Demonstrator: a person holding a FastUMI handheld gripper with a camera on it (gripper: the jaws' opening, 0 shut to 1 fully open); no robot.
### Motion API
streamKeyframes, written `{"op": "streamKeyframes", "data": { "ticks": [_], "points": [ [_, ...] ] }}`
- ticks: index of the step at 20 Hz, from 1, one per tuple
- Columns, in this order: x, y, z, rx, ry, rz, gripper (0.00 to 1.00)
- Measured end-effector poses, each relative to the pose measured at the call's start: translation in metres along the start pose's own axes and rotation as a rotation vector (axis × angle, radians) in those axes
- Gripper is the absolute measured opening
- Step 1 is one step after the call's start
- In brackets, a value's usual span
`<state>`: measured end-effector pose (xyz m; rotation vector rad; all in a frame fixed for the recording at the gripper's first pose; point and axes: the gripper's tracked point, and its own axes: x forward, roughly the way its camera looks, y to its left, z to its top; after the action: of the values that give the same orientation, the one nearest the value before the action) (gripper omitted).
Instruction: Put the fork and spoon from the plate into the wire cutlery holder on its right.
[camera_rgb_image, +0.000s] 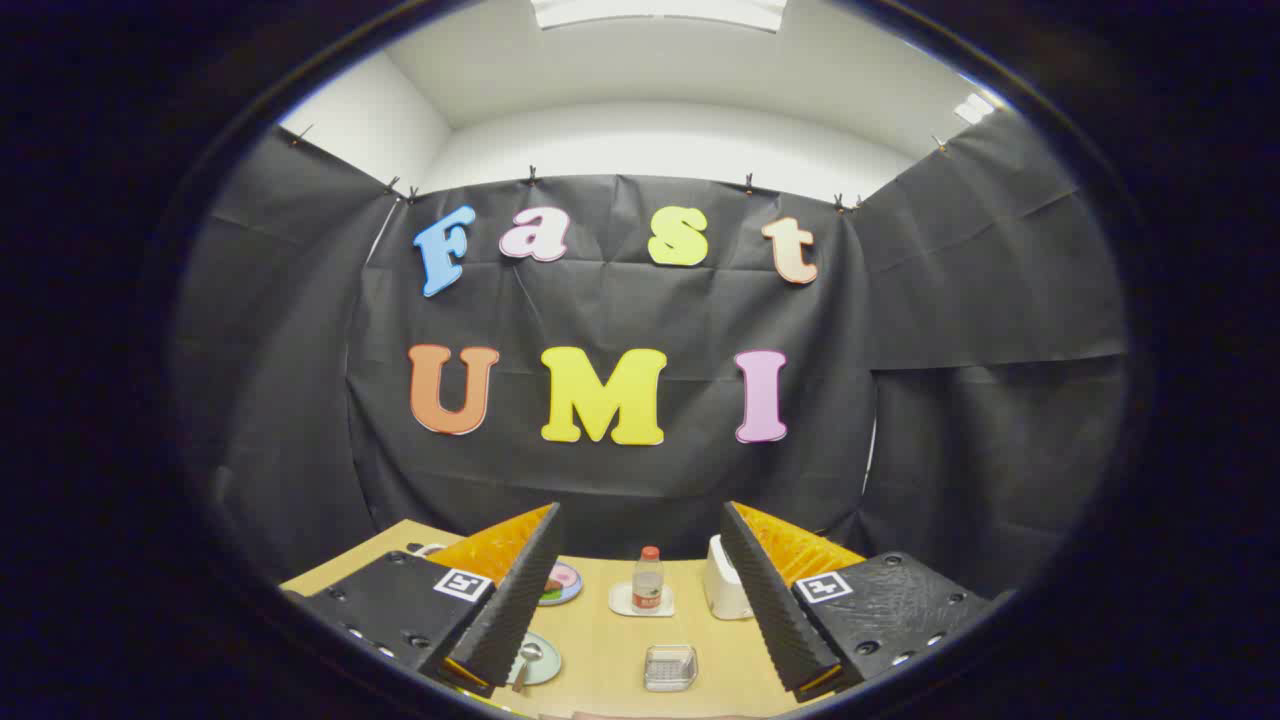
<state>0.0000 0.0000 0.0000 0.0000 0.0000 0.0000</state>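
My gripper (640, 680) hangs high above a light wooden table (600, 640), its two fingers spread wide with nothing between them. Down by the left finger lies a pale green plate (543, 662) with a spoon (525, 660) on it; the finger hides part of the plate, and I cannot make out a fork. The small wire cutlery holder (669, 667) stands to the plate's right, between the two fingers and just ahead of them.
Farther back on the table stand a small bottle with a red cap (648, 578) on a white coaster, a white box-like container (724, 585) by the right finger, and a second plate (560, 583) with food on it behind the left finger.
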Motion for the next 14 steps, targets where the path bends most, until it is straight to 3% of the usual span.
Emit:
{"op": "streamKeyframes", "data": {
  "ticks": [9,14],
  "points": [
    [0.006,-0.002,0.005,-0.022,0.008,-0.063,0.94],
    [0.012,0.009,0.002,-0.029,0.003,-0.054,0.95]
  ]
}}
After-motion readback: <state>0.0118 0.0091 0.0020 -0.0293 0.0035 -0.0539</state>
